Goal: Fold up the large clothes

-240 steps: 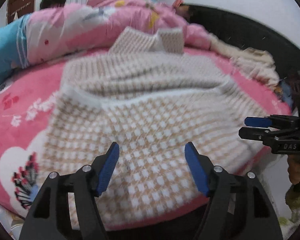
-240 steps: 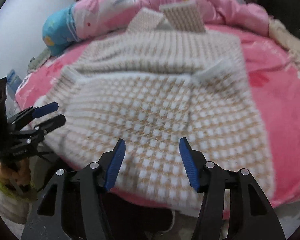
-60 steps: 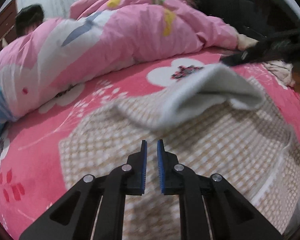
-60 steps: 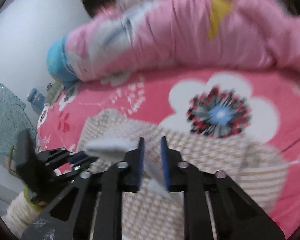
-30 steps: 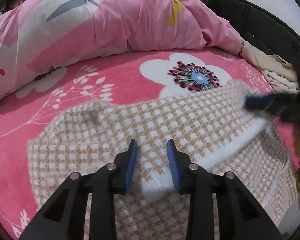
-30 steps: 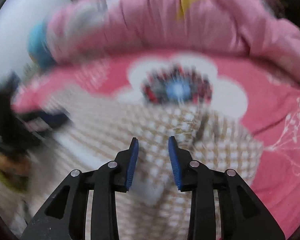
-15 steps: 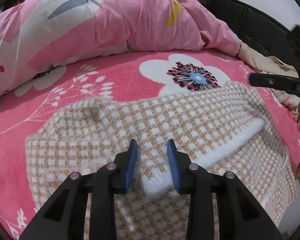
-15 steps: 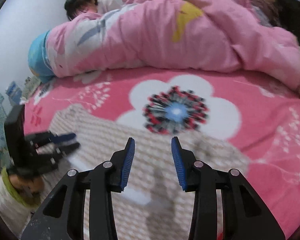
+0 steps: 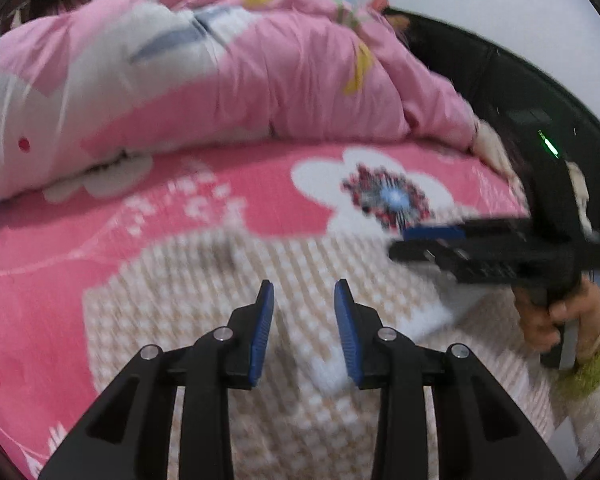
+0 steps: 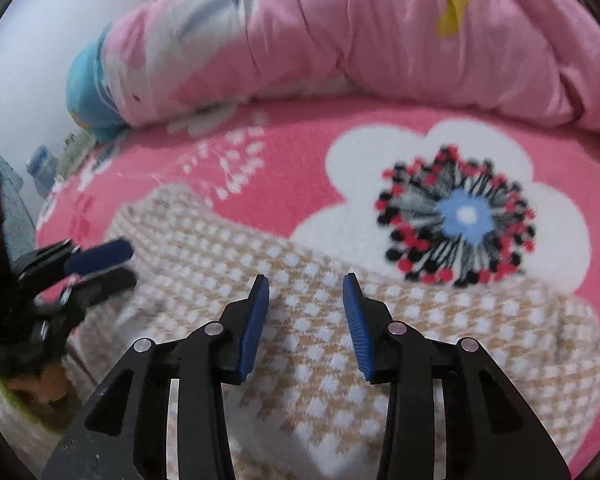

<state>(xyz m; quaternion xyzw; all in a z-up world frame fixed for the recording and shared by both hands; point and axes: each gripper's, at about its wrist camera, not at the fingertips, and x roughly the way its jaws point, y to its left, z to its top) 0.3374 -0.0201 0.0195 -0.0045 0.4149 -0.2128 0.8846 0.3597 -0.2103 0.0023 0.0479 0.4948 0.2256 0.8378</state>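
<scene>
On the bed, seen from the left wrist view, the beige-and-white checked knit sweater (image 9: 220,300) lies folded flat on the pink floral fleece bedspread (image 9: 60,248), in front of the bunched pink quilt (image 9: 228,80). The left hand-held gripper (image 9: 304,320) hovers above the knit with its blue pads spread, holding nothing. The right hand-held gripper (image 9: 432,244) crosses the right side of this view just above the sweater's far edge; motion blur hides its jaw state here. From the right wrist view, the right hand-held gripper (image 10: 305,320) shows its pads spread and empty over the sweater (image 10: 340,340), and the left hand-held gripper (image 10: 96,264) sits at the left edge with pads parted. The folded sweater's long axis appears to run left to right across the bed, parallel to the near edge; which way the collar points cannot be told. Risk: a pinch taken on the top layer alone would likely peel that layer back and undo the fold. A further risk is that uneven lifting by the two sides would skew the stack.
</scene>
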